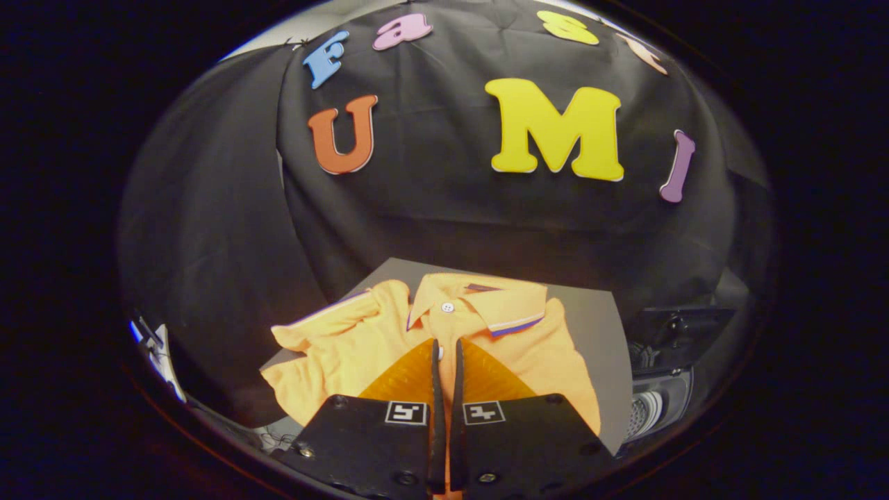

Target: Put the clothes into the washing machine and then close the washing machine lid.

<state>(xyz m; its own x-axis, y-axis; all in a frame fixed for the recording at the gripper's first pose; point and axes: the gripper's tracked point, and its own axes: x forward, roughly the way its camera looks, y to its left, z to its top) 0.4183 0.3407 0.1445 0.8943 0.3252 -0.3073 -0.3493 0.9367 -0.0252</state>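
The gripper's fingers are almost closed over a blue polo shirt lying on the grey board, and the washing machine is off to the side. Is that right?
Not quite. The gripper view shows the polo shirt is orange, not blue. The rest holds: the gripper has its fingers nearly together over the shirt, which lies on the grey board, and the washing machine sits off to the side.

The shirt [361,340] is plain orange, its collar and sleeve cuff edged with thin blue and white stripes, with one white button at the neck. It lies on a flat grey board [590,333] against a black cloth wall [430,187]. Beside the board, the washer [660,389] is dark, with a pale perforated metal drum visible inside.
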